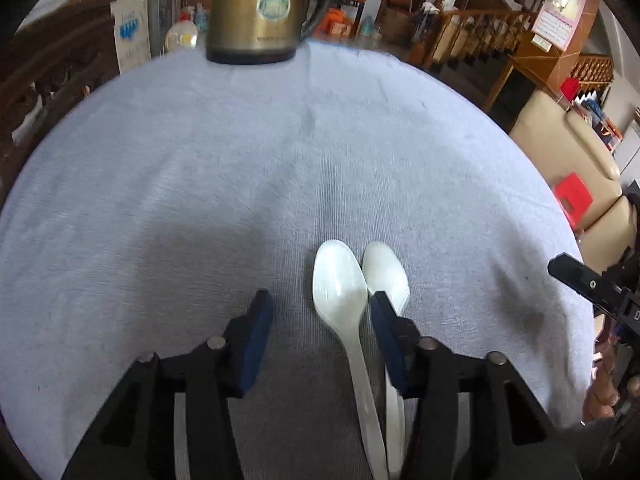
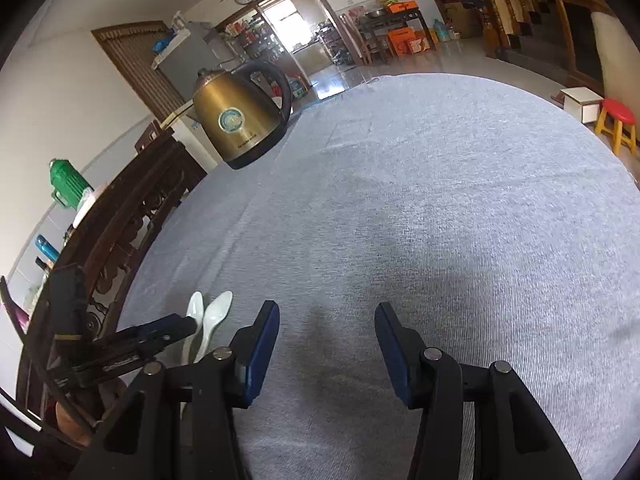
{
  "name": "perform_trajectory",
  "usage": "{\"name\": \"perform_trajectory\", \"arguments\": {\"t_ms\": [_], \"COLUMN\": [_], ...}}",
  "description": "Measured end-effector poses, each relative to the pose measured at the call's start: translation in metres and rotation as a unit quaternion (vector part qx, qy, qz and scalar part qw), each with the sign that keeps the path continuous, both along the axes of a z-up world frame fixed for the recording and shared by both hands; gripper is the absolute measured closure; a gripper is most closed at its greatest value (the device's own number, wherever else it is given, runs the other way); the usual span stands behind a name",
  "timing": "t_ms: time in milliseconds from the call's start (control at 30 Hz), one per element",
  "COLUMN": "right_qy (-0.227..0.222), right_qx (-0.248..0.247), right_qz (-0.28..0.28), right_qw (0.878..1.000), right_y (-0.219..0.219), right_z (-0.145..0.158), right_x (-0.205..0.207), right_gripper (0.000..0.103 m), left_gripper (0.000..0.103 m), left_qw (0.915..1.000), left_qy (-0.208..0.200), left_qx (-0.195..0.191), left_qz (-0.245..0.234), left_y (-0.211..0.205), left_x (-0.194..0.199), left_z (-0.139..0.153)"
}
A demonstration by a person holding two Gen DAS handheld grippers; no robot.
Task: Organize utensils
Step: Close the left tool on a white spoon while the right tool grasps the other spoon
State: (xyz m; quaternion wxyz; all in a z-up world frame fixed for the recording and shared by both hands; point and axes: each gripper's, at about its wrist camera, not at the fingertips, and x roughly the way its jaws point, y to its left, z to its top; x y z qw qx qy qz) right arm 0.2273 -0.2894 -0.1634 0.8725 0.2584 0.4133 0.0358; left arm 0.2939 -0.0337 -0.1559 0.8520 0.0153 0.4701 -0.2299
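Two white plastic spoons lie side by side on the grey tablecloth [image 1: 180, 168], bowls pointing away from me. The left spoon [image 1: 340, 280] lies between the fingers of my left gripper [image 1: 320, 304], close to the right finger; the left pad stands well clear of it. The right spoon [image 1: 386, 268] is partly hidden behind that right finger. In the right wrist view both spoons [image 2: 212, 312] show at the lower left beside the left gripper [image 2: 160, 332]. My right gripper [image 2: 327, 314] hangs open over bare cloth with nothing between its fingers; it shows at the edge of the left wrist view [image 1: 592, 284].
A brass-coloured electric kettle [image 1: 256, 12] [image 2: 236, 120] stands at the table's far edge. A carved dark wooden chair [image 2: 120, 220] borders the table's left side. A red stool [image 2: 618, 120] stands on the floor beyond the right edge.
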Motion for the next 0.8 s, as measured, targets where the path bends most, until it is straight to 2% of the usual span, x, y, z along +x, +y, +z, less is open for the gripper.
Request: {"name": "perform_trajectory", "arguments": {"t_ms": [67, 100, 133, 233, 300, 433, 533, 633, 700, 800], "right_qy": [-0.001, -0.001, -0.001, 0.012, 0.025, 0.063, 0.074, 0.089, 0.097, 0.103], "right_qx": [-0.004, -0.004, 0.0, 0.035, 0.063, 0.148, 0.195, 0.242, 0.231, 0.22], "right_qz": [0.013, 0.022, 0.032, 0.073, 0.1, 0.162, 0.166, 0.17, 0.177, 0.19], "right_qw": [1.0, 1.0, 0.999, 0.997, 0.993, 0.974, 0.964, 0.951, 0.952, 0.951], "right_y": [0.002, 0.003, 0.004, 0.009, 0.014, 0.027, 0.029, 0.032, 0.039, 0.051], "right_z": [-0.001, -0.001, -0.002, -0.01, -0.017, -0.04, -0.05, -0.059, -0.061, -0.06], "right_x": [0.006, 0.01, 0.015, 0.033, 0.046, 0.077, 0.091, 0.1, 0.102, 0.104], "right_gripper": [0.05, 0.05, 0.05, 0.051, 0.055, 0.056, 0.056, 0.062, 0.07, 0.069], "left_gripper": [0.063, 0.072, 0.075, 0.075, 0.075, 0.075, 0.075, 0.075, 0.075, 0.075], "left_qw": [0.9999, 0.9998, 0.9997, 0.9988, 0.9982, 0.9961, 0.9944, 0.9922, 0.9929, 0.9945], "left_qy": [-0.001, 0.004, 0.004, 0.007, 0.008, 0.02, 0.026, 0.037, 0.036, 0.021], "left_qx": [-0.008, -0.015, -0.021, -0.042, -0.052, -0.08, -0.098, -0.117, -0.113, -0.103], "left_qz": [-0.007, -0.012, -0.014, -0.024, -0.027, -0.032, -0.03, -0.021, -0.01, 0.006], "left_y": [-0.004, -0.006, -0.006, -0.014, -0.018, -0.023, -0.017, -0.008, -0.001, 0.013], "left_x": [0.005, 0.007, 0.009, 0.018, 0.021, 0.025, 0.026, 0.026, 0.022, 0.014], "left_z": [-0.001, -0.002, -0.003, -0.004, -0.005, -0.008, -0.008, -0.01, -0.007, -0.004]}}
